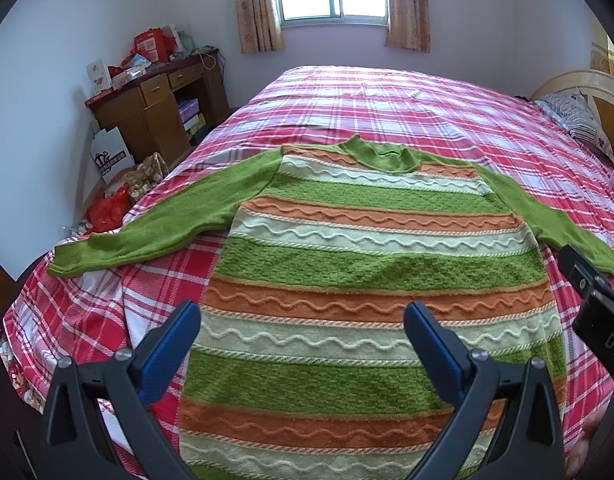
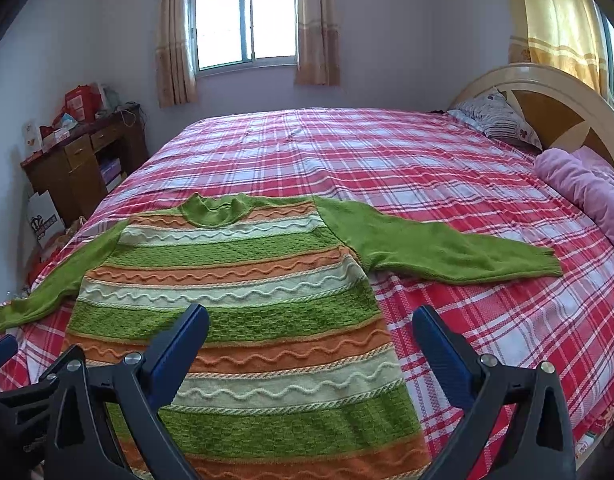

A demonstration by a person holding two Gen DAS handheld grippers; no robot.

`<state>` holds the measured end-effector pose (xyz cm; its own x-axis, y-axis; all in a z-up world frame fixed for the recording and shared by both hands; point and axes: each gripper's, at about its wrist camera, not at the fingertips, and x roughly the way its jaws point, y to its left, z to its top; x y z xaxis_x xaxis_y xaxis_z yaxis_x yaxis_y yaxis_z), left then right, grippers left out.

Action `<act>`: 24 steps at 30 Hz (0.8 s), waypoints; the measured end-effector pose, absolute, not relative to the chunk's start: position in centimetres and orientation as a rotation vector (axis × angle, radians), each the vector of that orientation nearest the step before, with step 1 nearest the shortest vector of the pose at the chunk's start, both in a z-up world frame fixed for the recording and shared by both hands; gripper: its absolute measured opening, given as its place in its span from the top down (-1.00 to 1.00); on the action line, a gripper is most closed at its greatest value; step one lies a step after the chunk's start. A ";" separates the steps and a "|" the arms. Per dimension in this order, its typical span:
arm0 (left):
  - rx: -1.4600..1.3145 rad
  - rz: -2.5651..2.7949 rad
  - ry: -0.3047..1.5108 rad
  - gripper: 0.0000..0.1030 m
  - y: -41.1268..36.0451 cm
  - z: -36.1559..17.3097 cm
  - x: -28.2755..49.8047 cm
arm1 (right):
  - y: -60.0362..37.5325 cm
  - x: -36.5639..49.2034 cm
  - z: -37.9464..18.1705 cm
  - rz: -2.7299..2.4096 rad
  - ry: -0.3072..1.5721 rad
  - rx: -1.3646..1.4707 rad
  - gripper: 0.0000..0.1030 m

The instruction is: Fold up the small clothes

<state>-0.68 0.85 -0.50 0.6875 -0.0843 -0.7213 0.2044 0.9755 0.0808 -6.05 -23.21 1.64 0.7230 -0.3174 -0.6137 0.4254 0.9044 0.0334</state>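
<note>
A small knit sweater (image 1: 347, 264) with green, orange and cream stripes lies flat on the plaid bed, collar away from me, both green sleeves spread out to the sides. It also shows in the right wrist view (image 2: 243, 300). My left gripper (image 1: 303, 320) is open and empty, hovering above the sweater's lower body. My right gripper (image 2: 311, 326) is open and empty above the sweater's lower right edge. The right gripper's body (image 1: 595, 308) shows at the right edge of the left wrist view.
The bed (image 2: 387, 152) has a red and white plaid cover. A pillow (image 2: 495, 116) and a pink blanket (image 2: 587, 188) lie by the headboard (image 2: 547, 92) on the right. A cluttered wooden desk (image 1: 159, 104) and bags (image 1: 111, 208) stand to the left.
</note>
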 end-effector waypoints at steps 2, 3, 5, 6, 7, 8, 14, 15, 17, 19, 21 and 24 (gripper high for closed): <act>0.158 -0.165 0.800 -1.00 0.8 -0.6 -0.7 | -23.6 -5.9 1.6 -0.418 0.648 0.181 -0.97; 0.159 -0.165 0.801 -1.00 0.6 -0.7 -0.6 | -23.7 -5.9 1.5 -0.420 0.650 0.184 -0.97; 0.166 -0.165 0.806 -1.00 0.3 -0.9 -0.5 | -24.1 -5.8 1.4 -0.421 0.654 0.193 -0.97; 0.171 -0.166 0.809 -1.00 0.1 -1.1 -0.4 | -24.3 -5.8 1.3 -0.421 0.655 0.195 -0.97; 0.173 -0.166 0.812 -1.00 -0.1 -1.1 -0.4 | -24.4 -5.7 1.3 -0.422 0.656 0.199 -0.97; 0.176 -0.168 0.815 -1.00 -0.2 -1.2 -0.3 | -24.6 -5.7 1.2 -0.423 0.659 0.202 -0.97; 0.184 -0.169 0.827 -1.00 -0.9 -1.9 0.1 | -25.4 -5.1 0.5 -0.427 0.678 0.213 -0.97; 0.181 -0.167 0.828 -1.00 -0.9 -2.1 0.2 | -25.6 -5.0 0.4 -0.429 0.680 0.216 -0.97; 0.174 -0.166 0.827 -1.00 -0.9 -2.3 0.5 | -26.2 -4.8 0.2 -0.434 0.680 0.229 -0.97; 0.163 -0.169 0.813 -1.00 -0.9 -2.7 0.9 | -27.0 -4.6 -0.1 -0.441 0.678 0.242 -0.97; 0.157 -0.166 0.796 -1.00 -0.7 -3.1 1.4 | -28.1 -4.5 -0.4 -0.450 0.673 0.262 -0.97; 0.145 -0.123 0.795 -1.00 -0.2 -4.0 3.0 | -30.7 -4.8 -0.6 -0.484 0.648 0.291 -0.97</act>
